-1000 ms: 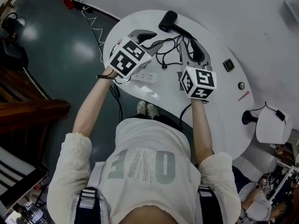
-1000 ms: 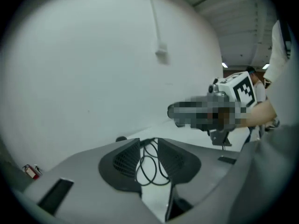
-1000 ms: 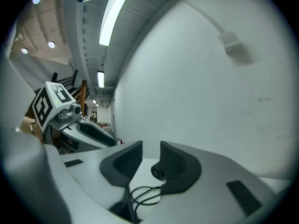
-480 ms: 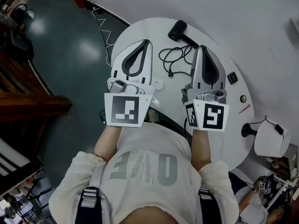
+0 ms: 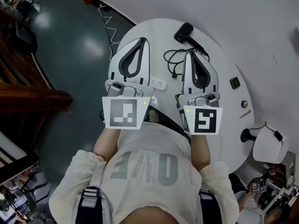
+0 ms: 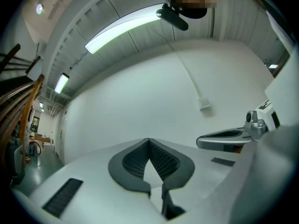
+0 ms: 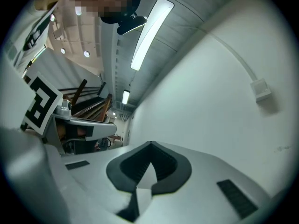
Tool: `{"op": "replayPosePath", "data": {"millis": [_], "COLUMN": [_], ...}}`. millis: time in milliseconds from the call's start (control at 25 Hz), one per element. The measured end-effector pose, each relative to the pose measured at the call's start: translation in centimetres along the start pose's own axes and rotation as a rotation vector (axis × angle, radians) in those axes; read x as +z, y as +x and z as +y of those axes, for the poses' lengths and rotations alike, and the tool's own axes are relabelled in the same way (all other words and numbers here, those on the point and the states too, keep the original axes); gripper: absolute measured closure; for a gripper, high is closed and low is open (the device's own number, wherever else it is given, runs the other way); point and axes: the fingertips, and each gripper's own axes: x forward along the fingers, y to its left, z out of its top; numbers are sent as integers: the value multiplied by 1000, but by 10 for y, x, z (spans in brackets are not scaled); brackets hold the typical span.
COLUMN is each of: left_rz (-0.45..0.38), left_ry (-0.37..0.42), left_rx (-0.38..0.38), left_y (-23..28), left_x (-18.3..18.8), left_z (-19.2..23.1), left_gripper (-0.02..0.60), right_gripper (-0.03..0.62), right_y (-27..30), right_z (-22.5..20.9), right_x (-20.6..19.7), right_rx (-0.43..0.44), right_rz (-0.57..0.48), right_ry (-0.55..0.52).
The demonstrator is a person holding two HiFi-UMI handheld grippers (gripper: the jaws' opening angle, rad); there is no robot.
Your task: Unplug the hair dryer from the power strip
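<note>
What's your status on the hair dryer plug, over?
Left gripper and right gripper shut, empty, above table. Hair dryer plug lies out of power strip. Nothing in the way.

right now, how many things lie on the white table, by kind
hair dryer: 1
black cord: 1
power strip: 1
small black square item: 1
small round item: 1
thin pink stick: 1
total: 6
black stand at the rim left out: unclear if it's on the table
</note>
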Motion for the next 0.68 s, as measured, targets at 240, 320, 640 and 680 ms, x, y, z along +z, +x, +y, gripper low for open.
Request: {"op": "replayPosePath", "data": {"millis": [240, 320, 640, 680], "left_rz": [9, 11, 14, 15], "left_ry": [-55, -56, -27, -24], "left_rx": [-4, 0, -15, -16], "left_y": [-3, -3, -2, -1], "left_x": [-5, -6, -5, -5], "left_z": [10, 13, 17, 17], "left_gripper": [575, 575, 575, 575], "right_gripper": [591, 591, 591, 591], "right_y": [0, 0, 4, 5], "right_z": [-6, -9, -8, -7], "right_x": [-7, -9, -14, -14], "right_rx": [-4, -13, -15, -13], "right_rz": [11, 16, 28, 29], "right_ry": [59, 51, 55, 55]}}
